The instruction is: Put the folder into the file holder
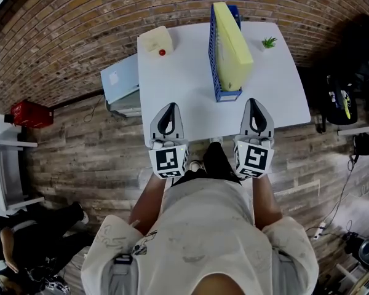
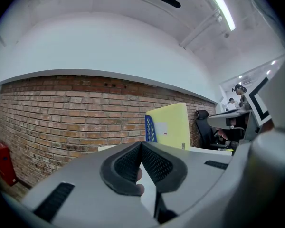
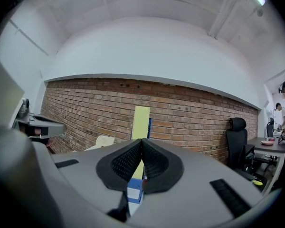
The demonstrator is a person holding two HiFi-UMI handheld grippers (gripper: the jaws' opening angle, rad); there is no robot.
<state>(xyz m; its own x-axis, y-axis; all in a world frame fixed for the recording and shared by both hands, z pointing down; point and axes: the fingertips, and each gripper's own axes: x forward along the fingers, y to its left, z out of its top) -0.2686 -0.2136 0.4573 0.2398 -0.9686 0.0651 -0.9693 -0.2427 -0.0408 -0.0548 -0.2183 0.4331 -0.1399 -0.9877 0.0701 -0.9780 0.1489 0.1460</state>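
A yellow folder (image 1: 232, 37) stands upright inside the blue file holder (image 1: 213, 54) at the middle back of the white table (image 1: 172, 78). My left gripper (image 1: 169, 106) and right gripper (image 1: 253, 102) hover side by side at the table's near edge, both shut and empty, well short of the holder. In the left gripper view the shut left gripper (image 2: 141, 144) points at the folder (image 2: 168, 125) and the holder (image 2: 149, 129), ahead and to the right. In the right gripper view the shut right gripper (image 3: 142, 140) is in line with the folder (image 3: 141, 121), seen edge-on in the holder (image 3: 134, 194).
A beige box with a red knob (image 1: 157, 40) sits at the table's far left corner, a small green plant (image 1: 269, 42) at the far right. A pale blue cabinet (image 1: 120, 78) stands left of the table, a black chair (image 1: 341, 97) to the right. A brick wall lies behind.
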